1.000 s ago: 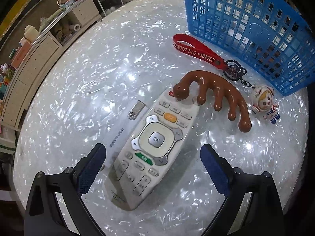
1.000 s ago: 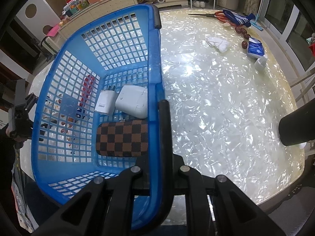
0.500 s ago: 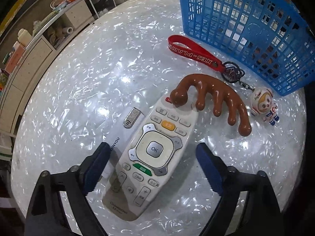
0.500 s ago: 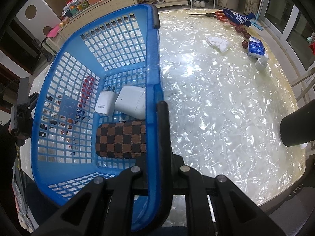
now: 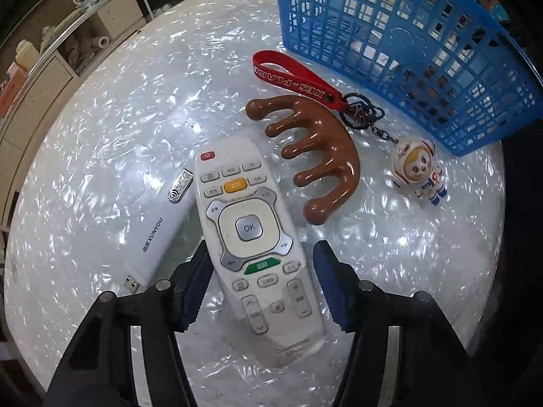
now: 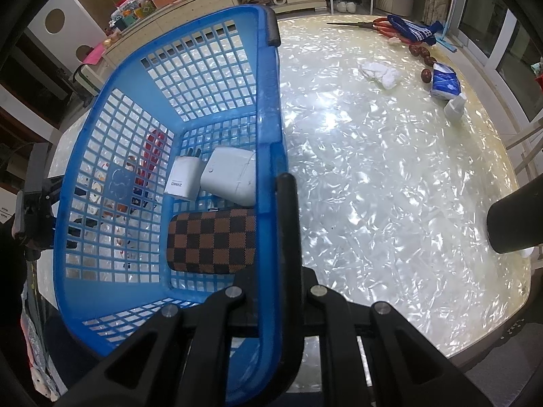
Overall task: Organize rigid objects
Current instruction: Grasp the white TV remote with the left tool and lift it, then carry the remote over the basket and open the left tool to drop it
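- White remote (image 5: 257, 237) lies on the pearly surface (image 5: 101, 156) near its near edge, between the closing pads of the left claw (image 5: 261, 285); left pad touches, right pad just apart.
- Brown massager (image 5: 322, 156) just beside it.
- Right claw (image 6: 281, 224) clenched on blue basket (image 6: 268, 108) rim.

From the left wrist we look steeply down, close over the surface (image 5: 101, 156), with the blue basket (image 5: 424, 51) at upper right. From the right wrist we look down from that basket's (image 6: 268, 142) near rim. Both views share the basket and the pearly surface (image 6: 390, 186).
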